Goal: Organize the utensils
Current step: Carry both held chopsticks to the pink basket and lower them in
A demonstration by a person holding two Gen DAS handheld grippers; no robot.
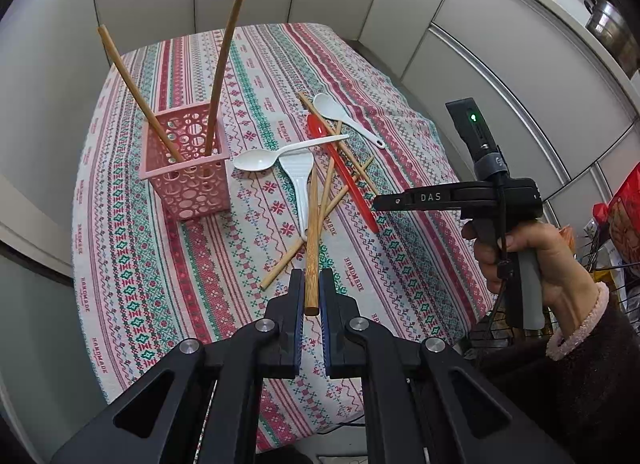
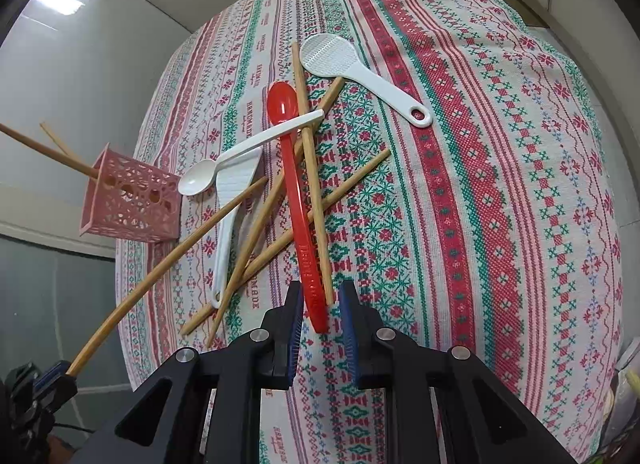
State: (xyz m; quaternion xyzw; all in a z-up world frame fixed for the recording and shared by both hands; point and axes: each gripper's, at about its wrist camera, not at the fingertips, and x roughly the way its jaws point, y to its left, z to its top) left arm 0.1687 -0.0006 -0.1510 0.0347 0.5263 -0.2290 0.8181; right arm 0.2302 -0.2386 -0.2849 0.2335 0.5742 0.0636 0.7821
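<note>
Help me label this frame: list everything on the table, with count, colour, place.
basket: 1, pink, left on tablecloth
standing chopsticks: 2, wooden, in basket
loose chopsticks: 3, wooden, crossed in pile
held chopstick: 1, wooden, in left gripper
white spoon: 1, white, beside basket
rice paddles: 2, white, one under white spoon, one beyond
red spoon: 1, red, handle between right fingers
left gripper: 1, black, shut on held chopstick
right gripper: 1, black, open

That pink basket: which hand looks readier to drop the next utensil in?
Probably the left. Its gripper is already shut on a wooden chopstick, with the pink basket nearby. The right gripper is open around the red spoon.
</note>
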